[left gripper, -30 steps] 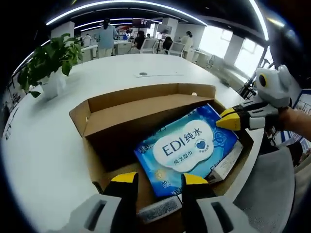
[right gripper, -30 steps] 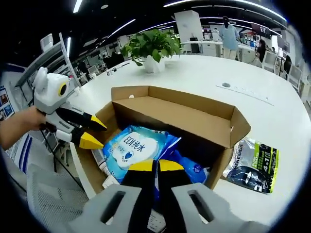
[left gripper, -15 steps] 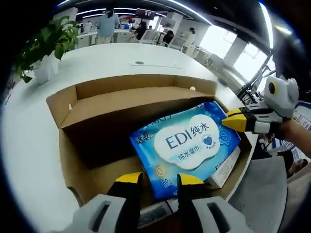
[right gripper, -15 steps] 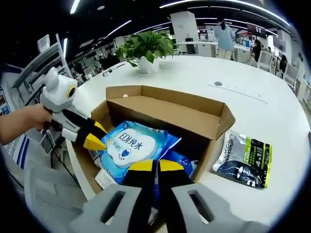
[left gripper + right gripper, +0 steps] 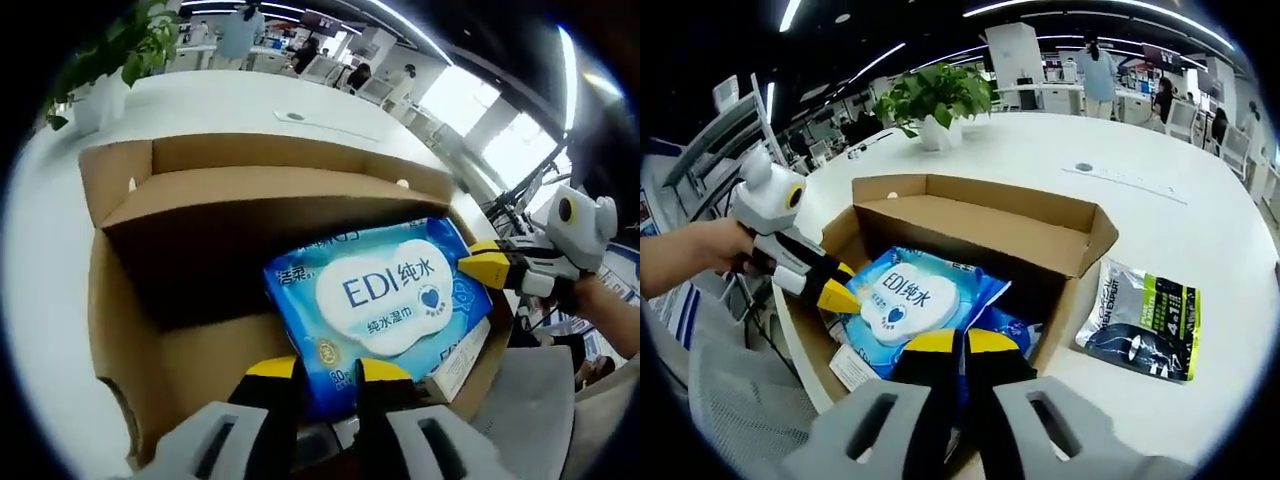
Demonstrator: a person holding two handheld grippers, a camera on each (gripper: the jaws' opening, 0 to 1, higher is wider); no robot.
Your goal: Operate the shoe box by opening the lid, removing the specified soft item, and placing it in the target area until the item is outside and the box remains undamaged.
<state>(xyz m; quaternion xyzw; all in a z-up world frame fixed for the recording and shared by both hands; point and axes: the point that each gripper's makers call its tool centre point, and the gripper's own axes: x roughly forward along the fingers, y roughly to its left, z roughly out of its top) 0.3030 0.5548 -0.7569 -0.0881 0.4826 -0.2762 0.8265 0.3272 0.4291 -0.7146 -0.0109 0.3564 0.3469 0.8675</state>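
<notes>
Item: we log a blue wet-wipes pack (image 5: 378, 300) lying flat inside the open cardboard box (image 5: 120, 330).
Handling: we judge it soft, pliant, slick-filmed, moderately light; take it by an edge or corner.
Left gripper (image 5: 322, 368): jaws slightly apart at the pack's near edge.
Right gripper (image 5: 961, 342): jaws pressed together, empty.
Change: we see the left gripper closer to the pack than a second ago.

Bright ceiling strips, sharp, fisheye-warped edges.

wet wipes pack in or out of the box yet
Still in. The blue wet wipes pack lies flat inside the open cardboard box, its walls standing around it.
</notes>
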